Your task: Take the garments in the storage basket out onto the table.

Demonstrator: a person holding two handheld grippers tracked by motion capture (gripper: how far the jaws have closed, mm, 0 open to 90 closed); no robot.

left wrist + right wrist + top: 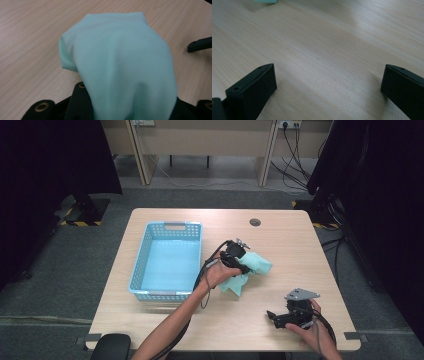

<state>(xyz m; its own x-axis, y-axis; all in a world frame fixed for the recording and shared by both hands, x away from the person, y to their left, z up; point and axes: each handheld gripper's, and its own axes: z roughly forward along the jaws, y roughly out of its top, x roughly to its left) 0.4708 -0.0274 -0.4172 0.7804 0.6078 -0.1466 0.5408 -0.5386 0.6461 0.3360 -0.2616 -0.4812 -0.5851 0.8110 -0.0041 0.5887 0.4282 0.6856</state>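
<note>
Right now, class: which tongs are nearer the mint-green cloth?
Left. The left tongs are at the mint-green cloth, which drapes over them; the right tongs sit apart, nearer the person.

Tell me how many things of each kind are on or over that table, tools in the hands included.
Basket, light blue plastic: 1
Cloth, mint green, gripped by the left gripper: 1
Hand-held grippers, left and right gripper, the right one with its jaws spread wide apart over bare wood: 2
Total: 4
</note>
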